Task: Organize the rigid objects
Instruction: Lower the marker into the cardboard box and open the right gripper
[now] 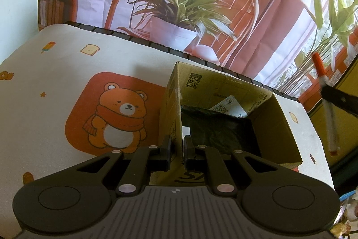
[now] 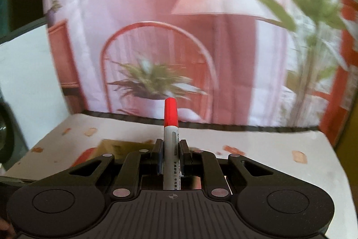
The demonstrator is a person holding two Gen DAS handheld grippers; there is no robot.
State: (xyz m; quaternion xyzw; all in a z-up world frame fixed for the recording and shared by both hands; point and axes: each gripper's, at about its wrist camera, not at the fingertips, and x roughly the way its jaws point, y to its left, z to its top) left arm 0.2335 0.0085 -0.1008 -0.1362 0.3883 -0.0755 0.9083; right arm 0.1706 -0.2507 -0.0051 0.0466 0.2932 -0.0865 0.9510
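Black two-finger left gripper (image 1: 177, 149) sits closest to the lens, its fingers drawn narrow and pinching the near wall of the open brown cardboard box (image 1: 275, 127), steadying it on the white bear-print table mat (image 1: 56, 82). Dark lining and a white printed card (image 1: 230, 105) lie inside the box, up toward twelve o'clock from the fingers. Over at three o'clock in the left view, the white marker pen with the red cap (image 1: 331, 124) hangs in the air, well apart from the box and blurred. Switch to the right view: the right gripper (image 2: 170, 149) is clamped on that marker's barrel, red cap pointing to twelve o'clock, upright between the fingers. It looks light, stiff and smooth-sided, so a mid-barrel hold like this one seems best; a grip on the tapered cap would likely slip. The drop into the box is not yet made.
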